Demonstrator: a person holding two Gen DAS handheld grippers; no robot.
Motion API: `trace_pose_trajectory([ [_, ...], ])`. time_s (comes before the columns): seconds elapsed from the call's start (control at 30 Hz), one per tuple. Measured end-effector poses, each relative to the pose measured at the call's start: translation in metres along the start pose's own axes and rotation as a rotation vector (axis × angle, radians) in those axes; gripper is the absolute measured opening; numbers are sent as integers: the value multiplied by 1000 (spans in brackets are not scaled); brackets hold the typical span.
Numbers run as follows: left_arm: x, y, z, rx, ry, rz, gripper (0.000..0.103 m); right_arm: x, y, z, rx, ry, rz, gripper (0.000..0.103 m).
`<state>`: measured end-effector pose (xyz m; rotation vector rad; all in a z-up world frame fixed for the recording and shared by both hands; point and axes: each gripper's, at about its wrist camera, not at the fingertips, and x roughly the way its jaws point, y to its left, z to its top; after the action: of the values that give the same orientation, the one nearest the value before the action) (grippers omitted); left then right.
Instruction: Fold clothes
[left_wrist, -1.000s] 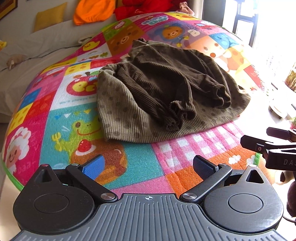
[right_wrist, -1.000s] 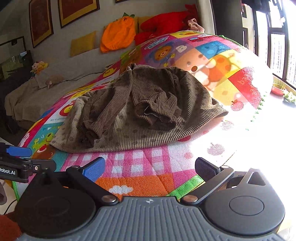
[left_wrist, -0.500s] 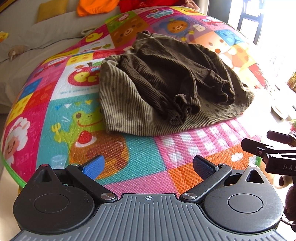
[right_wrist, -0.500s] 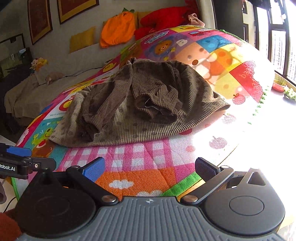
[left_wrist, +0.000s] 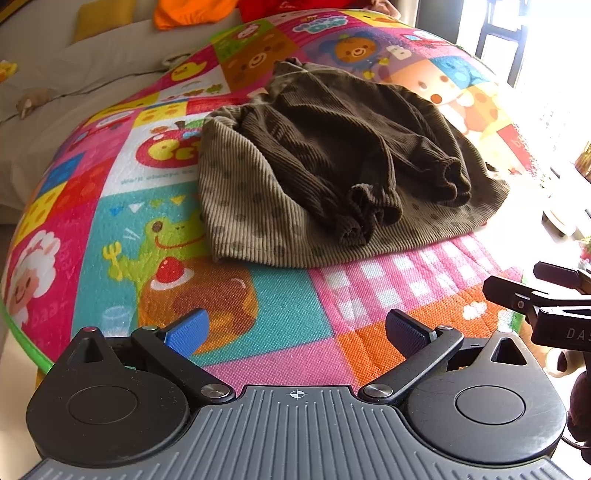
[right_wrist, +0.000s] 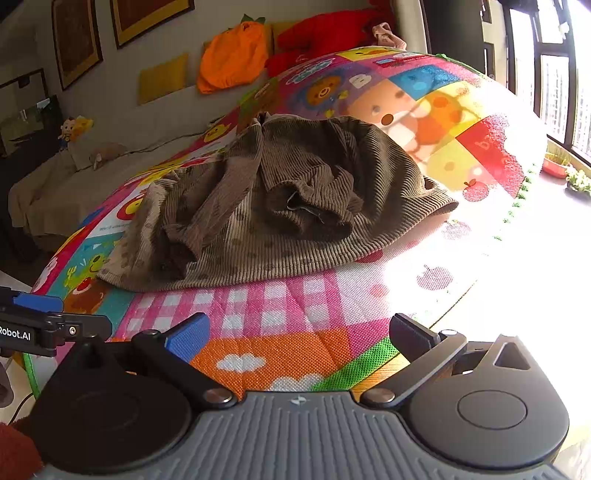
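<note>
Because the brown corduroy garment (left_wrist: 332, 177) lies spread on the play mat (left_wrist: 280, 332) with its hem edge crosswise, it sits straight ahead of both tools; the left gripper (left_wrist: 295, 328) and right gripper (right_wrist: 295, 332), both gaping empty, look about equally near.

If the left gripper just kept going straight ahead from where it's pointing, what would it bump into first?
Probably the colourful play mat, then the near hem of the brown corduroy garment lying on it. The left gripper is open and empty; depth is hard to judge here.
</note>
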<state>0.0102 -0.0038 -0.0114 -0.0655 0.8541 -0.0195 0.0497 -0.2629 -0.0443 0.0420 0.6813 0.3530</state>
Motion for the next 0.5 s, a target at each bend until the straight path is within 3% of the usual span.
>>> trace_pose_trajectory([
  [0.5, 2, 1, -1, -6, 17, 1, 103, 4, 0, -3, 6, 16, 8, 103],
])
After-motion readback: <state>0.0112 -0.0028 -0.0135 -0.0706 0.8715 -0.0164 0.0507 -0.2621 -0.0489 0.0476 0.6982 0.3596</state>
